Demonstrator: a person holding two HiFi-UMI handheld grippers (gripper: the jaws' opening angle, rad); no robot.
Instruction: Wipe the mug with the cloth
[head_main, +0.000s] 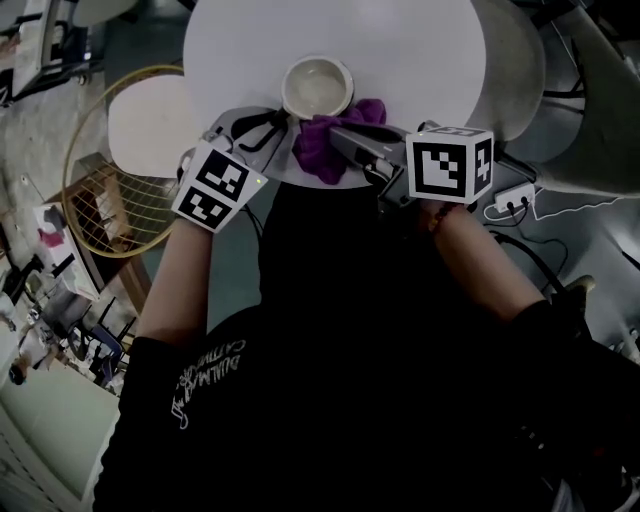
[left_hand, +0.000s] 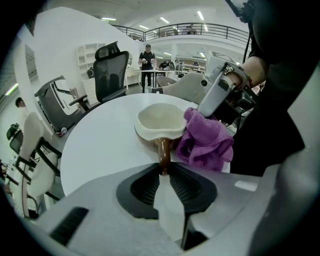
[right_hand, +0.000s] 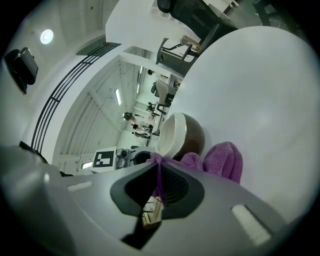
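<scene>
A cream mug (head_main: 318, 86) with a brown outside and a brown handle (left_hand: 163, 152) stands near the front edge of the round white table (head_main: 420, 50). My left gripper (head_main: 275, 128) is shut on that handle; its pads clamp the handle's end (left_hand: 163, 170). A purple cloth (head_main: 330, 140) lies bunched against the mug's right side, also seen in the left gripper view (left_hand: 205, 140). My right gripper (head_main: 345, 140) is shut on a thin fold of the cloth (right_hand: 159, 175), with the mug (right_hand: 180, 136) just beyond its tips.
A wire-frame chair with a white seat (head_main: 150, 125) stands left of the table. A white power strip and cable (head_main: 515, 200) lie on the floor at the right. Office chairs (left_hand: 107, 75) stand beyond the table, and people stand far off.
</scene>
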